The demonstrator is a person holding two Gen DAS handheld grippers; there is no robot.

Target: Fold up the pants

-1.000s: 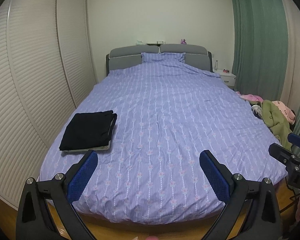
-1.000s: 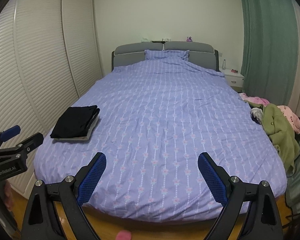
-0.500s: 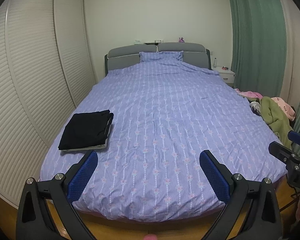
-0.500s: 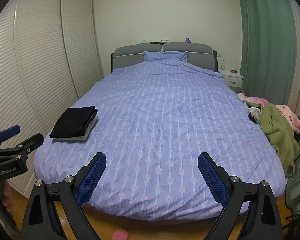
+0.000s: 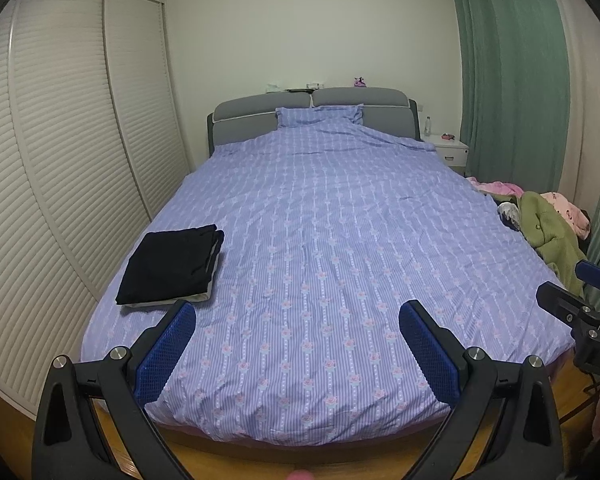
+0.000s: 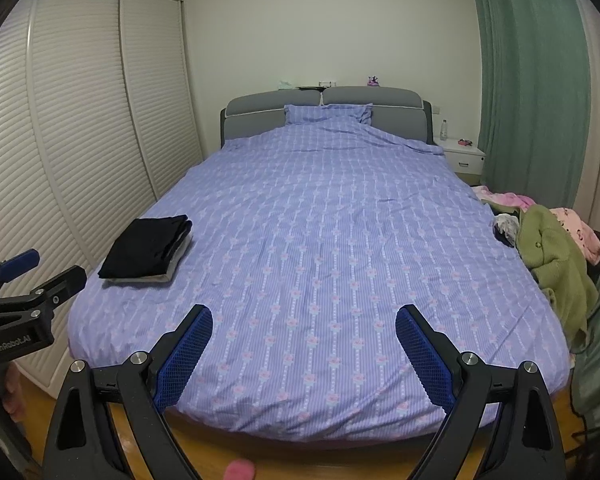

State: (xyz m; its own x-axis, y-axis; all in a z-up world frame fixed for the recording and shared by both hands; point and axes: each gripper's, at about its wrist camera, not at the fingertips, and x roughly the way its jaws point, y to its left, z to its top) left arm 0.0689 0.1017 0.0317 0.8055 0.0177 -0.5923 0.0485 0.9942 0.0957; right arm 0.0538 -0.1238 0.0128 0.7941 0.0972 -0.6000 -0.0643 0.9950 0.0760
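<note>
A stack of folded clothes with black pants (image 5: pixel 172 262) on top lies on the left side of the bed (image 5: pixel 320 240); it also shows in the right wrist view (image 6: pixel 146 248). A heap of unfolded clothes (image 5: pixel 548 228) with a green garment lies at the bed's right edge, also in the right wrist view (image 6: pixel 552 256). My left gripper (image 5: pixel 296 336) is open and empty, held off the foot of the bed. My right gripper (image 6: pixel 304 340) is open and empty, beside it to the right.
A white slatted wardrobe (image 5: pixel 60 160) runs along the left of the bed. Green curtains (image 5: pixel 512 72) and a white nightstand (image 5: pixel 452 152) stand at the right. A wood floor (image 6: pixel 340 460) lies below the foot of the bed.
Both grippers have drawn back and slightly up from the bed, so the bed looks a little farther. Both stayed open and empty.
</note>
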